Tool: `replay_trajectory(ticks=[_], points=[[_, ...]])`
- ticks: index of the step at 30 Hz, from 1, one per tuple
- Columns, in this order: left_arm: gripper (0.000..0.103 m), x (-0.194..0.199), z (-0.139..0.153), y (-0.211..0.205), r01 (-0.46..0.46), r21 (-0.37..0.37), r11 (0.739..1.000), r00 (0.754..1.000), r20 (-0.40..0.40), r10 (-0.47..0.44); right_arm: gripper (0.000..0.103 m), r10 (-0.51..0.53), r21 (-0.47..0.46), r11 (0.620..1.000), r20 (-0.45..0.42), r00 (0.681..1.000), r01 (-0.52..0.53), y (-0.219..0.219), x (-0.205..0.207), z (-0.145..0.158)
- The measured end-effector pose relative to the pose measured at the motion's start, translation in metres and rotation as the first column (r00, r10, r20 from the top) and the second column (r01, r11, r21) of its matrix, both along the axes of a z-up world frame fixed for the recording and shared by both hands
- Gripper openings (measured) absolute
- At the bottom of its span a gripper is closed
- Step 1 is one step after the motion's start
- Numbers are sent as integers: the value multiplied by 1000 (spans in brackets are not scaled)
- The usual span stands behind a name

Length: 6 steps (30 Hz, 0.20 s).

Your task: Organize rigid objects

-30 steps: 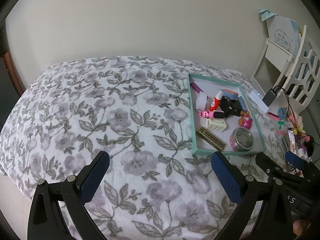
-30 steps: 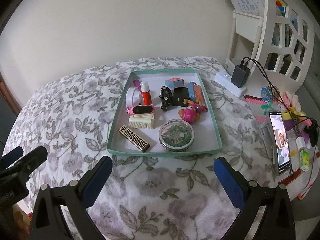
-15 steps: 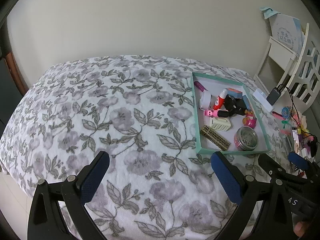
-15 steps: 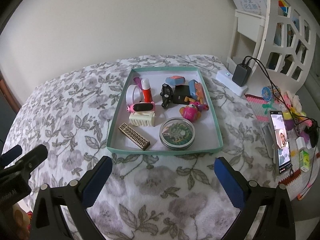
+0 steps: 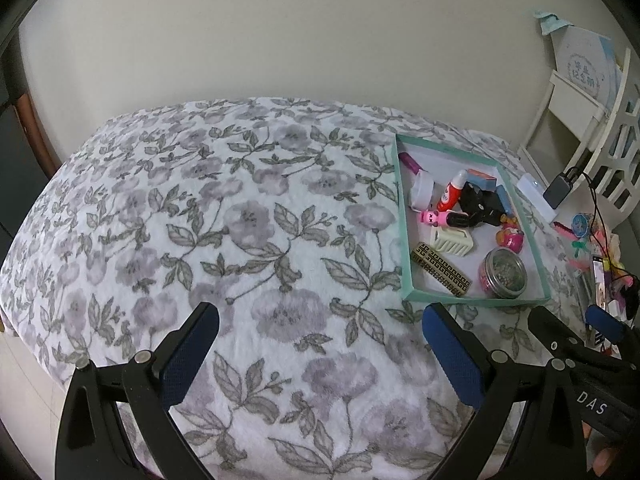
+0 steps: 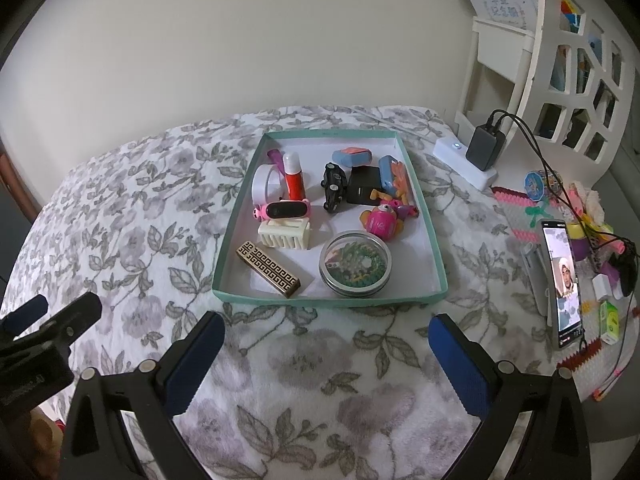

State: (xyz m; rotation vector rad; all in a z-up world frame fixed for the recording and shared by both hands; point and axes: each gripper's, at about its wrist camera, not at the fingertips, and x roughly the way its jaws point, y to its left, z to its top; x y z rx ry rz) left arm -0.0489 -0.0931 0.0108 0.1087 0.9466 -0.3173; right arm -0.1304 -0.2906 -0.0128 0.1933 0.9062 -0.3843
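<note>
A teal-rimmed tray [image 6: 328,302] [image 5: 472,300] lies on a floral bedspread and holds several small things: a round tin [image 6: 354,264] [image 5: 505,274], a gold patterned bar [image 6: 268,267] [image 5: 441,273], a cream hair claw [image 6: 285,233], a pink watch [image 6: 282,210], a red glue stick [image 6: 293,178], a black toy car [image 6: 334,187] and a pink fish toy [image 6: 382,220]. My right gripper [image 6: 326,334] is open just before the tray's near rim, holding nothing. My left gripper [image 5: 318,330] is open over bare bedspread, left of the tray.
A phone [image 6: 562,280] with a lit screen stands to the right of the tray among small toys and cables. A white power strip with a black charger [image 6: 484,148] lies behind it. A white shelf unit [image 6: 560,72] rises at the far right.
Both grippers have drawn back slightly from the tray, which now looks a little farther away. Both stay open and empty.
</note>
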Motion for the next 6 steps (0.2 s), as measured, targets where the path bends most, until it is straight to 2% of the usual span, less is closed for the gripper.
replay_trajectory(ticks=[6], points=[[101,-2,1,-4,2,30,1000,1000,28,-3,103,-1,1,1000,-2,1000,1,1,0,-1]])
